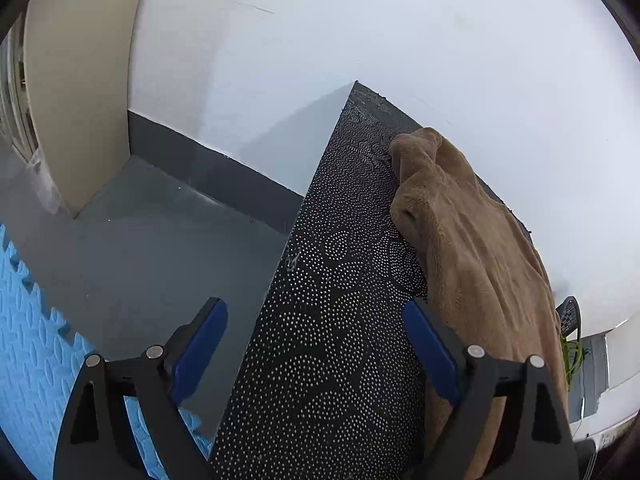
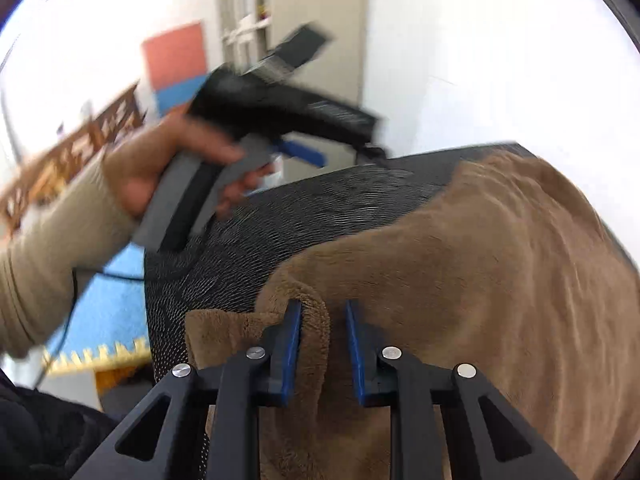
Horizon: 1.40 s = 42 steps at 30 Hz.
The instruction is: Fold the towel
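Two blue-padded fingers of the left gripper (image 1: 316, 344) are standing wide apart in the left wrist view, with nothing between them; they are hanging over the black dotted mat (image 1: 320, 320), one pad off its edge above the grey floor (image 1: 152, 240), the other just beside the brown towel (image 1: 472, 248). The towel is lying rumpled along the far side of that mat, against the white wall (image 1: 360, 40), with a lumpy corner bunched at its far end. The risk here, as I judge it, is that this gripper is aiming at bare mat: closing now would be catching no cloth at all, or only a thin wrinkle that would be slipping out as soon as the fold begins. In the right wrist view, the right gripper (image 2: 322, 344) is standing narrow, its pads flanking a raised ridge of towel (image 2: 460, 280) near the near edge of the mat (image 2: 280, 208); whether the pads are truly pressing the pile I cannot tell. If that pinch is shallow, lifting would be dragging the towel across the mat rather than raising an edge. The person's left hand (image 2: 168, 176), blurred, is carrying its tool beyond the mat, so the two ends may be getting lifted out of step, skewing the fold.
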### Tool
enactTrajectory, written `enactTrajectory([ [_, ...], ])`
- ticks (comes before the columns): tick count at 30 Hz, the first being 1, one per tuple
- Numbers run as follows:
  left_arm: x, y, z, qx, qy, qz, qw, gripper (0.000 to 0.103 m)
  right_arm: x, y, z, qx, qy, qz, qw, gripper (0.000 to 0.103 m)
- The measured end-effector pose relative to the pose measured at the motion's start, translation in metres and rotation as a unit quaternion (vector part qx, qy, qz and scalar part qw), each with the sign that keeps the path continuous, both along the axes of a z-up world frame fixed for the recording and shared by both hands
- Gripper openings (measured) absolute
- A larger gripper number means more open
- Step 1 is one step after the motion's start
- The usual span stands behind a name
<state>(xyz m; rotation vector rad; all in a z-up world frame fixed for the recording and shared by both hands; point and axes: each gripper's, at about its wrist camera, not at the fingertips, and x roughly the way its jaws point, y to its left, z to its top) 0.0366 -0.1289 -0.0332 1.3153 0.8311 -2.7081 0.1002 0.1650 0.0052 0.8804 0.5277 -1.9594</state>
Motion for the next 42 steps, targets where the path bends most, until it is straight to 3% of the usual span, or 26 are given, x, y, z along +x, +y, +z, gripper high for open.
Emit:
enactTrajectory([
  [2,0.003,0.001,0.001,0.000,0.002,0.001,1.0000,0.092,0.000,0.008,0.006,-0.012,0.009,-0.015,1.000,0.023],
  [6,0.006,0.003,0.002,0.003,0.002,-0.002,1.0000,0.092,0.011,0.023,0.017,-0.056,-0.005,0.029,0.998,0.027],
  [7,0.007,0.004,0.001,0.003,0.002,-0.003,1.0000,0.092,0.013,0.025,0.017,-0.062,-0.016,0.042,0.997,0.037],
  [8,0.007,0.005,0.001,0.004,0.002,-0.003,1.0000,0.092,0.014,0.027,0.015,-0.062,-0.026,0.052,0.996,0.059],
  [10,0.009,0.007,0.000,0.006,0.000,-0.006,1.0000,0.092,0.022,0.021,0.013,-0.059,-0.028,0.077,0.995,0.067],
  [13,0.013,0.010,0.000,-0.004,-0.003,-0.010,0.9999,0.092,0.038,0.013,0.014,-0.056,-0.031,0.118,0.991,0.067],
  [17,0.015,0.011,0.001,-0.006,-0.003,-0.011,0.9999,0.092,0.061,0.002,0.015,-0.019,0.016,0.154,0.988,0.067],
  [21,0.019,0.010,0.001,-0.002,-0.001,-0.009,1.0000,0.092,0.062,-0.011,0.003,0.028,0.038,0.145,0.988,0.067],
  [25,0.022,0.010,0.000,0.000,0.000,-0.008,1.0000,0.092,0.055,-0.017,-0.003,0.054,0.053,0.116,0.990,0.031],
  [29,0.026,0.009,-0.001,0.003,0.000,-0.007,1.0000,0.092,0.040,-0.004,0.012,0.020,0.062,0.065,0.996,0.024],
  [33,0.028,0.008,0.000,0.002,0.003,-0.008,1.0000,0.092,0.019,0.039,0.055,-0.054,0.105,-0.041,0.992,0.024],
  [36,0.027,0.012,0.000,-0.004,0.001,-0.009,1.0000,0.092,-0.002,0.093,0.083,-0.098,0.135,-0.152,0.974,0.024],
  [42,0.022,0.020,0.000,-0.016,-0.001,-0.006,0.9999,0.102,-0.025,0.187,0.107,-0.129,0.167,-0.332,0.919,0.024],
])
